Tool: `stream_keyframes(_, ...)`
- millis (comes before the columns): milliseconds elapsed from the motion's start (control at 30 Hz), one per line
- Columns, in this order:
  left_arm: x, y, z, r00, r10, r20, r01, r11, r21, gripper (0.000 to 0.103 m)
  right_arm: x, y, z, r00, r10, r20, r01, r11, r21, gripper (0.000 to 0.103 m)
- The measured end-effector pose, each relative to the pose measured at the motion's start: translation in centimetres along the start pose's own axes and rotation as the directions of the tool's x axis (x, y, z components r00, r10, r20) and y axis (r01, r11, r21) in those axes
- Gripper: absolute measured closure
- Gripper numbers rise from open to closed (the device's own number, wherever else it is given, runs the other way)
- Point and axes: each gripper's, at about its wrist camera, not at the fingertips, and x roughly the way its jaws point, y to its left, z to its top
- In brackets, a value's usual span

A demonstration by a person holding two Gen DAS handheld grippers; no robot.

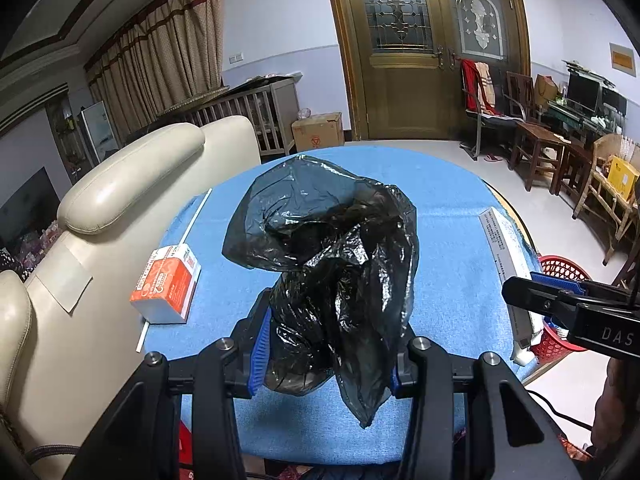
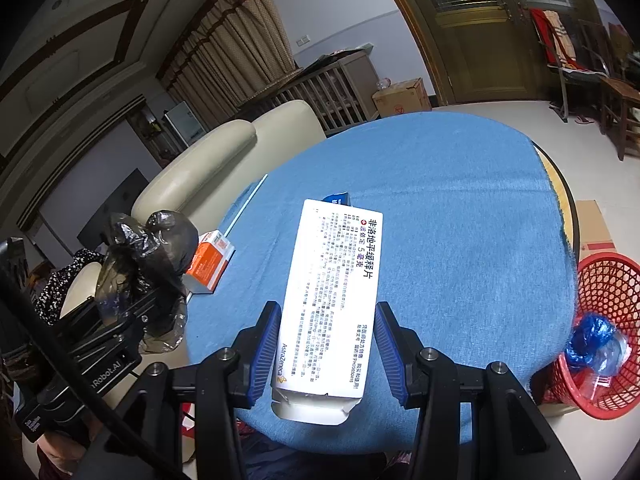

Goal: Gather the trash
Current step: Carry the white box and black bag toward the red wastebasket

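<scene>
At the centre of the left wrist frame, a crumpled black plastic bag [image 1: 332,264] sat clamped between the pads of the left gripper [image 1: 326,354], above the blue cloth [image 1: 448,240] covering the round table. In the lower middle of the right wrist frame, the right gripper [image 2: 328,344] grasped a long white medicine box [image 2: 334,300] by its sides. Further out lay an orange-and-white carton [image 1: 168,284] and a white straw [image 1: 192,224] at left, with a red mesh basket [image 2: 604,304] at lower right beside the table.
</scene>
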Motion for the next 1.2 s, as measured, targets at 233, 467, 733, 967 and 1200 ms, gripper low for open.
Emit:
stream_keyframes(233,-0.1,-0.4,0.0,1.000,0.004,-0.005,-0.003,1.000,0.007,0.056,-0.4,0.1,-0.1,1.000,0.005,0.001,-0.005,1.000,0.008,0.053)
stream_keyframes(467,0.0,-0.8,0.1,1.000,0.010,-0.009,-0.009,1.000,0.017,0.056,-0.4,0.0,-0.2,1.000,0.008,-0.002,-0.008,1.000,0.015,0.053)
stream_keyframes(733,0.1,-1.1,0.1,1.000,0.011,-0.011,-0.011,1.000,0.025,0.056,-0.4,-0.1,0.1,1.000,0.009,-0.001,-0.009,1.000,0.022,0.053)
stream_keyframes(967,0.2,-1.5,0.0,1.000,0.012,-0.013,-0.011,0.999,0.030,0.056,-0.4,-0.3,0.0,1.000,0.010,-0.001,-0.010,0.999,0.035,0.053)
stream_keyframes(1200,0.3,-1.6,0.0,1.000,0.010,-0.017,-0.010,0.999,0.037,0.056,-0.4,-0.3,-0.2,1.000,0.009,0.001,-0.009,0.999,0.043,0.053)
